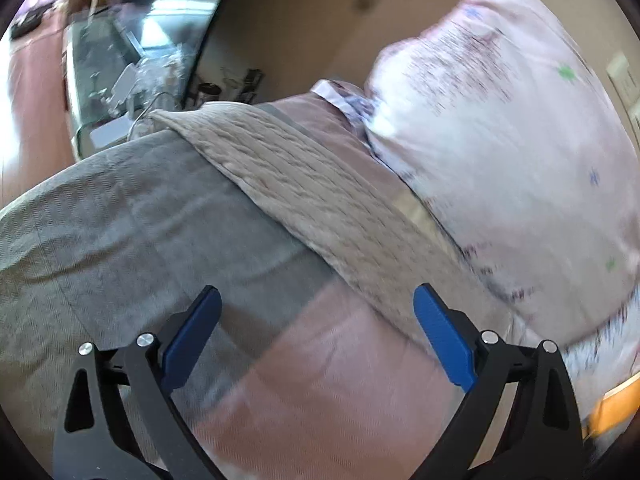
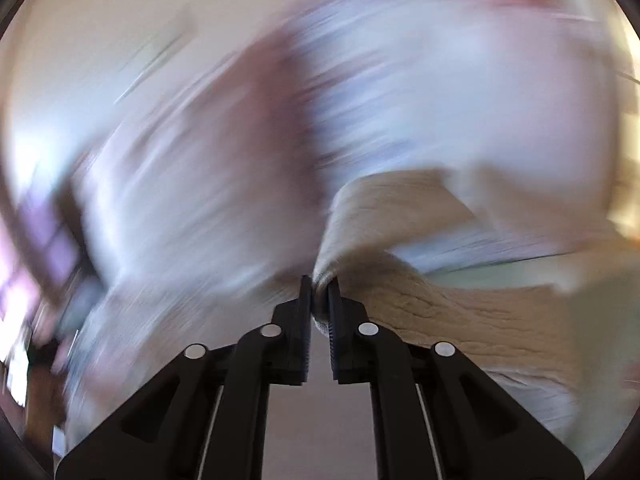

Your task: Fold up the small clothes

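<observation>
A beige knitted garment lies stretched across the bed in the left wrist view, running from the upper left to the lower right. My left gripper is open and empty, hovering above the pink sheet just short of the garment. My right gripper is shut on a bunched edge of the same beige knit, which drapes off to the right. The right wrist view is heavily blurred by motion.
A grey blanket covers the bed on the left. A large pale floral pillow lies at the right, and it also shows in the right wrist view. A glass-topped side table with clutter stands behind.
</observation>
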A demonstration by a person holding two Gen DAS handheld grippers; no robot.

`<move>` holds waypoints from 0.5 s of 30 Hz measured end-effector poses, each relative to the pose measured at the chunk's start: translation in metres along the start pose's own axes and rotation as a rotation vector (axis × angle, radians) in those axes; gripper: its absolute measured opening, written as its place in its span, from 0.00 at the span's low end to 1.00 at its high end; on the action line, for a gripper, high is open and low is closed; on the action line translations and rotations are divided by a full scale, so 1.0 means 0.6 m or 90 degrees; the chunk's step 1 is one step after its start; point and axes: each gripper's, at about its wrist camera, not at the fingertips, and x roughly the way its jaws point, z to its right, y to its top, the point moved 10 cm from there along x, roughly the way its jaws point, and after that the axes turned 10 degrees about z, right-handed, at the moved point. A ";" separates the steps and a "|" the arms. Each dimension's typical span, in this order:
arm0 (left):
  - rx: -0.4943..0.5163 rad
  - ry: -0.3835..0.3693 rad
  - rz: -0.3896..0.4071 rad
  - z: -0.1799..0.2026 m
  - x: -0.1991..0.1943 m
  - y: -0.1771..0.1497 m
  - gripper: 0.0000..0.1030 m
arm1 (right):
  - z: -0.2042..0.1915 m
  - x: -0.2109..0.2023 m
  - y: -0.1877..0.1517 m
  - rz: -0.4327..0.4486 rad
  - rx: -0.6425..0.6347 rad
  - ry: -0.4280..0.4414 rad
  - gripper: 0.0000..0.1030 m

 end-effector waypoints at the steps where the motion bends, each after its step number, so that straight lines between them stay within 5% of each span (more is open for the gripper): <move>1: -0.011 0.000 0.001 -0.004 0.002 0.006 0.91 | -0.036 0.016 -0.028 -0.035 -0.029 0.016 0.47; 4: -0.036 0.002 0.004 -0.014 0.006 0.023 0.90 | -0.077 0.006 -0.074 -0.031 -0.076 0.018 0.76; 6: -0.036 0.004 0.003 -0.018 0.010 0.031 0.88 | -0.054 -0.022 -0.077 -0.016 -0.072 -0.005 0.81; 15: -0.114 -0.010 0.002 -0.042 0.032 0.061 0.76 | 0.167 -0.076 -0.069 -0.027 0.121 -0.128 0.84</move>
